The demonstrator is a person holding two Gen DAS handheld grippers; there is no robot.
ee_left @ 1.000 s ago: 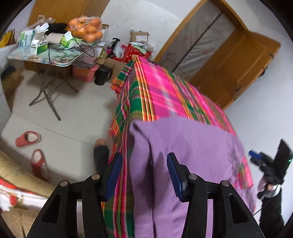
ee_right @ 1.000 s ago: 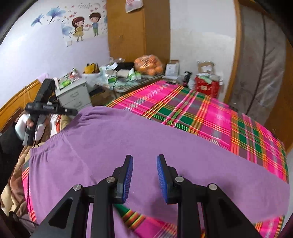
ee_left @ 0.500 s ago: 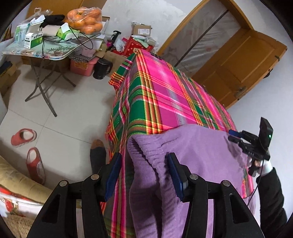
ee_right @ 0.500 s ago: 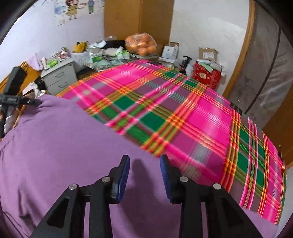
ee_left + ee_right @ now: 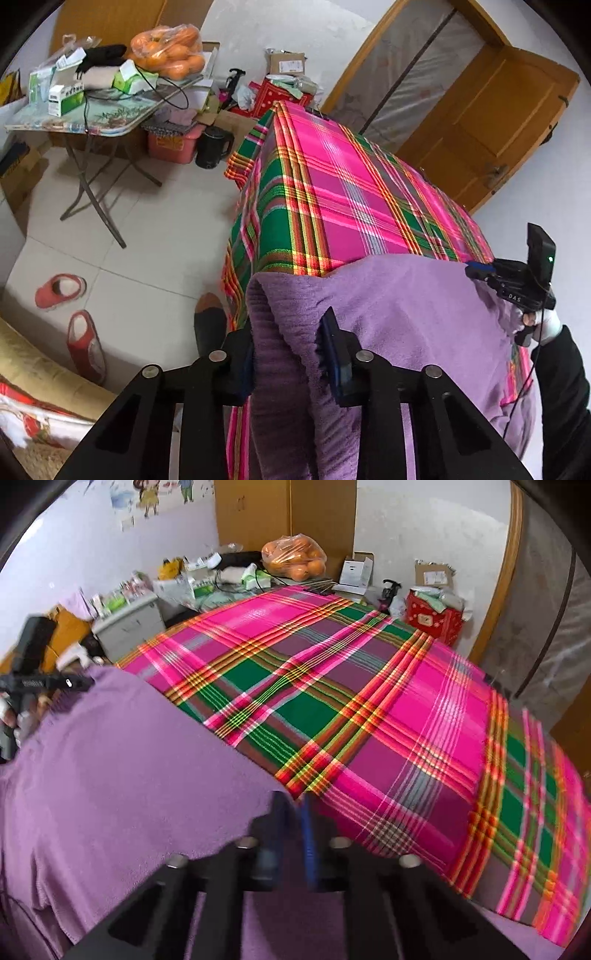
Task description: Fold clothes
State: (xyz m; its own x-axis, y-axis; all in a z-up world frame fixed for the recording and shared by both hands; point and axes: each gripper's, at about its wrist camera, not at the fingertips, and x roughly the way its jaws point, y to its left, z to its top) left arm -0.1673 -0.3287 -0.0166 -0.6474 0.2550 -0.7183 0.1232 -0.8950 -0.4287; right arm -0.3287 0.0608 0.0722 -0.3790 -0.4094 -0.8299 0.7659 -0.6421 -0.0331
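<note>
A purple knit garment [image 5: 406,302] lies spread over the near end of a bed covered by a pink and green plaid blanket [image 5: 351,206]. My left gripper [image 5: 288,321] is at the garment's left corner; its jaws are closing, with the thick ribbed hem bunched between the pads. In the right wrist view the garment [image 5: 129,768] fills the lower left over the plaid blanket [image 5: 332,686]. My right gripper [image 5: 295,808] is shut on the thin far edge of the cloth. Each gripper also shows in the other's view, the right gripper [image 5: 480,267] and the left gripper [image 5: 79,683].
A folding table [image 5: 74,122] with boxes and a bag of oranges [image 5: 168,51] stands left of the bed. Red slippers [image 5: 61,291], a black jug [image 5: 212,147] and a person's dark-socked foot [image 5: 210,317] are on the tiled floor. A wooden door [image 5: 491,122] is behind.
Both grippers came down onto the garment's far edge and closed on it. The purple cloth now covers less of the plaid blanket than before.
</note>
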